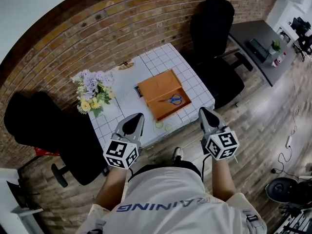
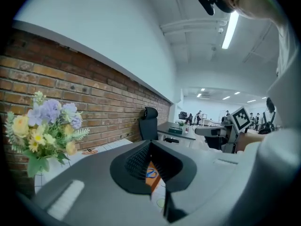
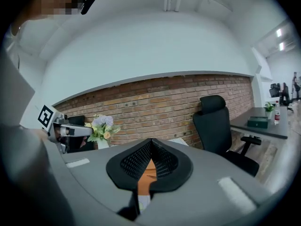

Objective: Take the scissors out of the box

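Observation:
An open orange box [image 1: 158, 89] lies on the small table with a white grid cloth [image 1: 192, 79]. Blue-handled scissors [image 1: 171, 100] rest in the box's lower half. Both grippers hover just short of the table's near edge. My left gripper [image 1: 137, 117] is shut and empty, off the box's near left corner. My right gripper [image 1: 204, 112], also shut and empty, is off its near right corner. In the left gripper view, the scissors [image 2: 150, 173] and box [image 2: 155, 181] show through the slit below the left gripper [image 2: 149, 143]. In the right gripper view, only the box [image 3: 147, 172] shows below the right gripper [image 3: 151, 140].
A vase of flowers [image 1: 92, 89] stands on the table's left side, with a small dark item [image 1: 139, 91] beside the box. Two pale discs [image 1: 164, 126] lie at the near edge. Black office chairs [image 1: 214, 43] [image 1: 44, 130] flank the table. A brick wall runs behind it.

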A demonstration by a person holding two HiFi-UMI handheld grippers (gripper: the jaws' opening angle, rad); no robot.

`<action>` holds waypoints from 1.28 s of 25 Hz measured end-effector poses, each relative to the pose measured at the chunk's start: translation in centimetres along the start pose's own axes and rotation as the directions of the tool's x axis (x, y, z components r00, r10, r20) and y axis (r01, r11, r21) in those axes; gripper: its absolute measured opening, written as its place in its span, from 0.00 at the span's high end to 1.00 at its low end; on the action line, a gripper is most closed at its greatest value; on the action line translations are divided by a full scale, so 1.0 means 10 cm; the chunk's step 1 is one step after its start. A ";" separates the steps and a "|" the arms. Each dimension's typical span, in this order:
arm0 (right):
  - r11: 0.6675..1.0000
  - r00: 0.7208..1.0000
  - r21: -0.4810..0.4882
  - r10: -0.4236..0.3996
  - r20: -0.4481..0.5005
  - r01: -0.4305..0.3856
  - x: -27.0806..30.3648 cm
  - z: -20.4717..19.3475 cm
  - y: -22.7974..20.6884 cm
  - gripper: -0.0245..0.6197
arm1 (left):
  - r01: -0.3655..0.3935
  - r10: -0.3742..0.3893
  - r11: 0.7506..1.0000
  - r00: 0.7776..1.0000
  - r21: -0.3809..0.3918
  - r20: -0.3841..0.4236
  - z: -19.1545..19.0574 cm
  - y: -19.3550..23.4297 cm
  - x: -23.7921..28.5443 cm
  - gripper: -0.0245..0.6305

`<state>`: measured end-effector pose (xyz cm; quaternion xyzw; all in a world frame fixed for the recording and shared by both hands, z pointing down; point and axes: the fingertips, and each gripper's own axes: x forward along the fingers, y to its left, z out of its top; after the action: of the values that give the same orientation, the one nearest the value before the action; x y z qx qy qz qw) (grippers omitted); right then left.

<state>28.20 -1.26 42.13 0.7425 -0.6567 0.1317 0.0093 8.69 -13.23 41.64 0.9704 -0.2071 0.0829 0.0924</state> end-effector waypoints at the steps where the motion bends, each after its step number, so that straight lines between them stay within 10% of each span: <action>1: 1.000 1.000 -0.002 0.017 -0.006 -0.017 0.07 0.03 -0.12 0.94 | -0.023 0.023 1.000 1.000 -0.006 -0.001 0.02 0.00 0.10 0.96; 14: 0.976 0.970 -0.017 0.215 -0.111 -0.218 0.80 -0.06 -0.78 0.94 | -0.218 0.214 0.973 0.975 -0.071 -0.061 -0.11 0.04 0.70 0.96; 32: 0.954 0.915 -0.071 0.257 -0.312 -0.292 1.69 -0.27 -0.10 0.94 | -0.159 0.152 0.976 0.987 -0.149 -0.061 -0.32 0.84 0.75 0.96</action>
<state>30.41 -17.08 48.39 0.6123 -0.7521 0.2041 0.1331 11.54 -22.95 47.40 0.9389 -0.2858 0.0976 0.1650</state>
